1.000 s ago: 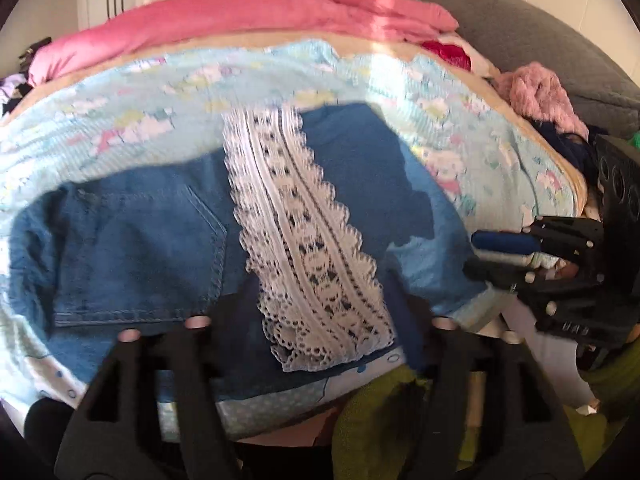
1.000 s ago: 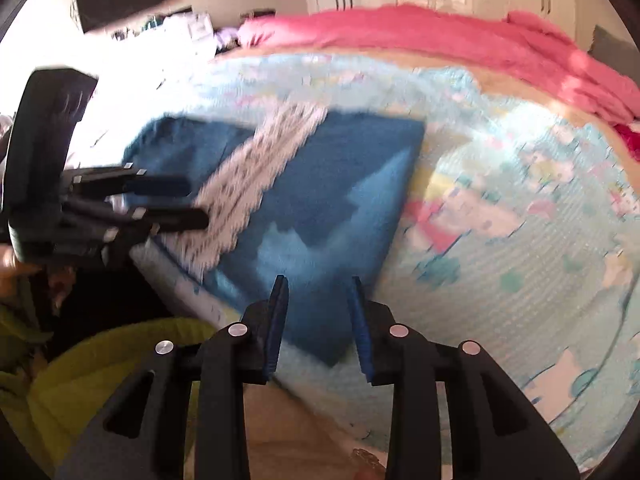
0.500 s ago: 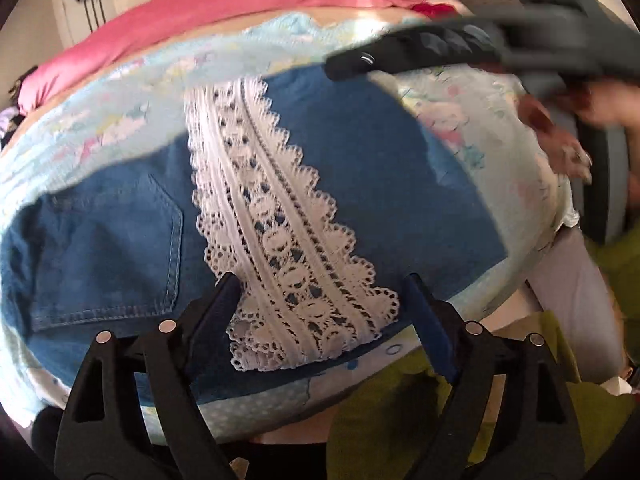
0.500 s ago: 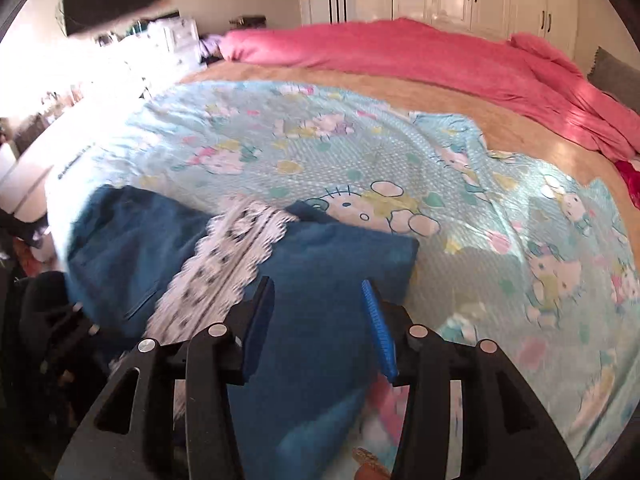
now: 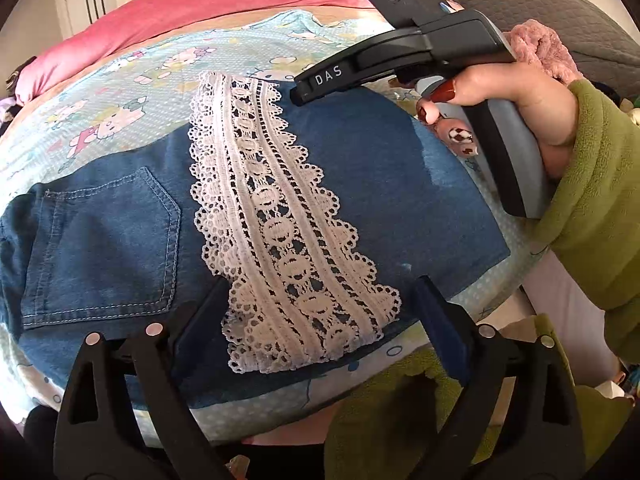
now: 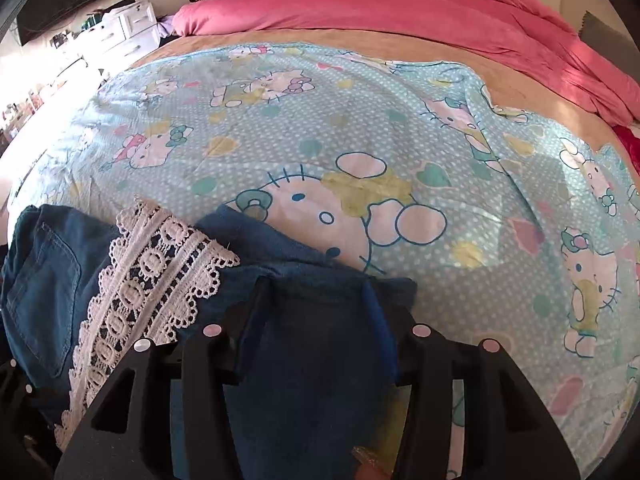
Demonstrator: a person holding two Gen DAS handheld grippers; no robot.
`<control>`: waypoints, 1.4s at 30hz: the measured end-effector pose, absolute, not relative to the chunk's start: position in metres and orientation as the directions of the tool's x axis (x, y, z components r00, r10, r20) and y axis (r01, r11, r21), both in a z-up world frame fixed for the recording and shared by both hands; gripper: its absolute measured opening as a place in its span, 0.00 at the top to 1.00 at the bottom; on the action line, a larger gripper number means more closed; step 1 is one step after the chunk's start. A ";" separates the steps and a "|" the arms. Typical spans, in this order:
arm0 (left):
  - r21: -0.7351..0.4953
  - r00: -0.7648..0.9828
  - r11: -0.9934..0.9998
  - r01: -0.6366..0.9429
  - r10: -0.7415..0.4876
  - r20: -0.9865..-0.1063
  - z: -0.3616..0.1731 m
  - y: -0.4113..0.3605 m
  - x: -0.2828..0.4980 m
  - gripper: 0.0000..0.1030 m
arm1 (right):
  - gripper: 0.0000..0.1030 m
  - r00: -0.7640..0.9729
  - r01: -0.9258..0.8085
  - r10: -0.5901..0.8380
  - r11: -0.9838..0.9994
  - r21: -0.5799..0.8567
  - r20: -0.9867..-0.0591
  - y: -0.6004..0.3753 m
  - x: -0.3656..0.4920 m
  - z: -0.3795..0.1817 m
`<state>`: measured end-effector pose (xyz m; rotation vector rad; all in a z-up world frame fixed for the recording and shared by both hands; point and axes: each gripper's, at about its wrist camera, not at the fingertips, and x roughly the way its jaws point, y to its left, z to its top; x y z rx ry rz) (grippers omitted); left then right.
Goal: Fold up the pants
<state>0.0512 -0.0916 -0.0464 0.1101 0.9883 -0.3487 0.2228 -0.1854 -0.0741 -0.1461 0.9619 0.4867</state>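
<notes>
Broadly, everything lies on the bed [image 6: 360, 32], whose near half is covered by a light blue cartoon-print sheet [image 6: 320, 120], with a pink duvet [image 6: 400, 4] bunched along the far side. On the near edge of that sheet lie the pants [image 5: 380, 184], blue denim, already folded into a compact packet: the back pocket [image 5: 108, 240] faces up at the left, and a band of white lace trim [image 5: 280, 220] runs across the middle.

Above the near edge of the packet hangs the left hand-held gripper [image 5: 316, 308], its fingers wide apart with the lace end between them, clamped on nothing. Over the far right corner of the packet is the right hand-held gripper [image 6: 316, 308], also spread, with denim showing between its fingers; whether the tips already touch the cloth, I cannot tell.

I judge that the step in hand is to take the right end and bring it over toward the pocket side. To do it well, each gripper should bite all the layers at its edge, not only the top one, or the packet will open. Both should lift together and low, so the fold line stays straight. The lace is loose and can catch on a finger [image 5: 436, 316], so it is better to grip on plain denim beside it. After the fold, press the crease flat.
</notes>
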 end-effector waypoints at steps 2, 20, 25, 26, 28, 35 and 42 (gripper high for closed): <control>-0.081 0.501 0.941 0.329 -0.246 -0.829 -0.043 -0.088 0.050 0.16 | 0.51 0.482 -0.452 0.351 0.885 0.115 -0.803 -0.191 0.219 -0.065; -0.035 0.634 0.968 0.249 -0.190 -0.750 0.010 -0.068 0.031 0.09 | 0.10 0.629 -0.356 0.422 0.903 0.240 -0.653 -0.284 0.119 -0.007; -0.016 0.651 0.973 0.231 -0.167 -0.741 0.019 -0.066 0.026 0.09 | 0.08 0.635 -0.356 0.423 0.903 0.242 -0.646 -0.289 0.111 -0.003; -0.013 0.654 0.973 0.228 -0.163 -0.739 0.021 -0.065 0.026 0.09 | 0.08 0.638 -0.358 0.426 0.901 0.243 -0.642 -0.288 0.110 0.000; -0.005 0.662 0.975 0.223 -0.155 -0.734 0.024 -0.064 0.023 0.09 | 0.07 0.643 -0.371 0.434 0.898 0.239 -0.631 -0.283 0.108 0.006; -0.001 0.685 0.982 0.188 -0.131 -0.717 0.033 -0.050 0.015 0.09 | 0.07 0.643 -0.433 0.465 0.876 0.213 -0.608 -0.258 0.105 0.025; -0.019 0.699 0.989 0.144 -0.115 -0.706 0.039 -0.031 0.012 0.09 | 0.07 0.626 -0.499 0.502 0.846 0.188 -0.596 -0.224 0.107 0.041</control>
